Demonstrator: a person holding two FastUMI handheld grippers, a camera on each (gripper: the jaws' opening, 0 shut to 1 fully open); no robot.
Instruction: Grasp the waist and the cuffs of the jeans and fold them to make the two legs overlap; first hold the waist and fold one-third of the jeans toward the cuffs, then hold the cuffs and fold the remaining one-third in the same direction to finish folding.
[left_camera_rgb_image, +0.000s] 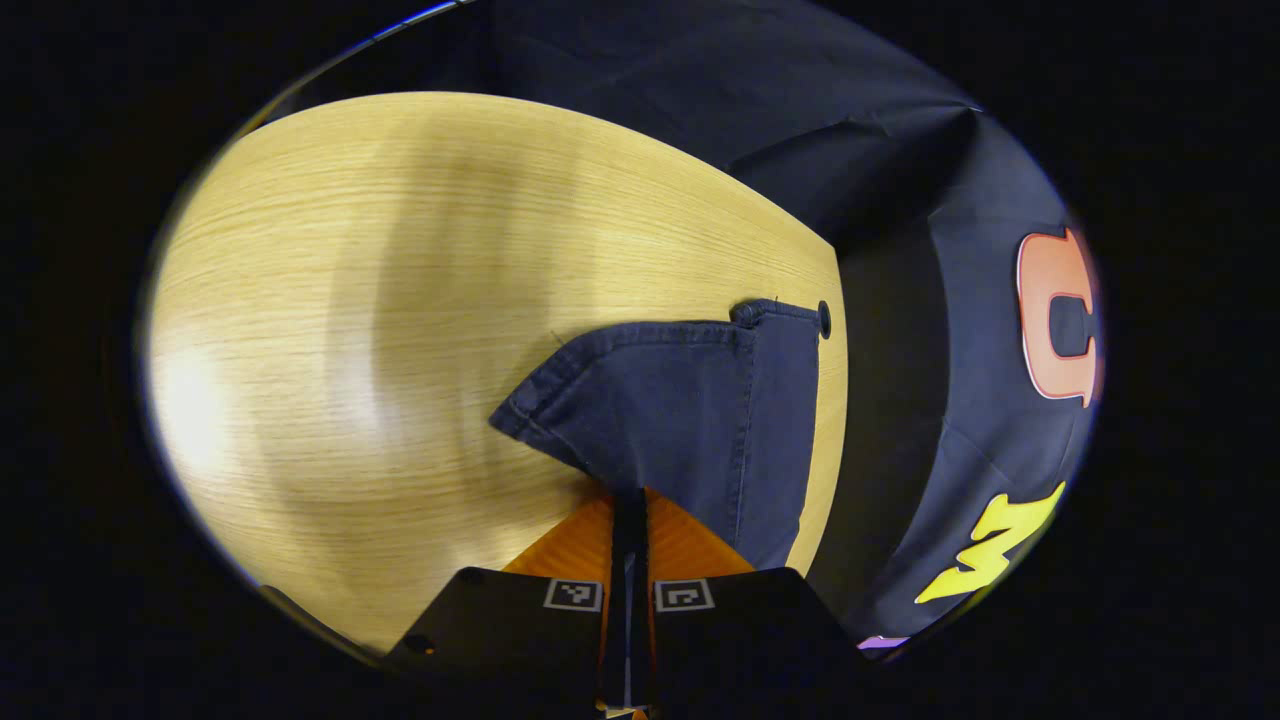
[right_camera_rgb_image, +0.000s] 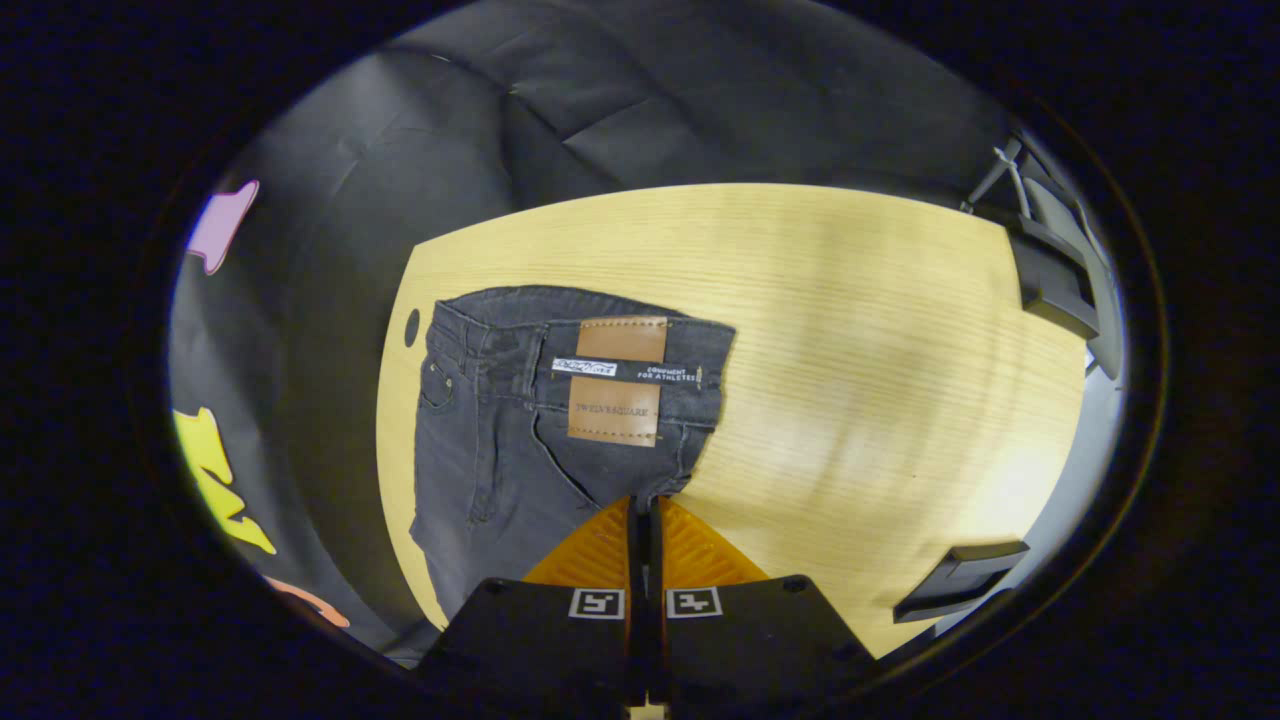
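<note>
Both tongs sit low over the pale wood-grain desk (left_camera_rgb_image: 330, 330), their ribbed orange fingers pressed together. The left tongs (left_camera_rgb_image: 628, 505) pinch a stitched hem of the dark jeans (left_camera_rgb_image: 690, 420); the right tongs (right_camera_rgb_image: 645, 515) pinch the denim just below the waist, where two brown leather patches (right_camera_rgb_image: 615, 410) show. The jeans lie flat by the desk's edge.

We see the jeans (right_camera_rgb_image: 500, 440) as dark matt denim cloth with visible stitched seams, and their waist carries two brown patches (right_camera_rgb_image: 620, 340) that look like leather. The cuffs (left_camera_rgb_image: 660, 400) show the same coarse weave. The table (left_camera_rgb_image: 400, 300) is light wood with fine grain and a soft sheen. The gripper fingers (left_camera_rgb_image: 680, 545) look like ribbed orange plastic.
</note>
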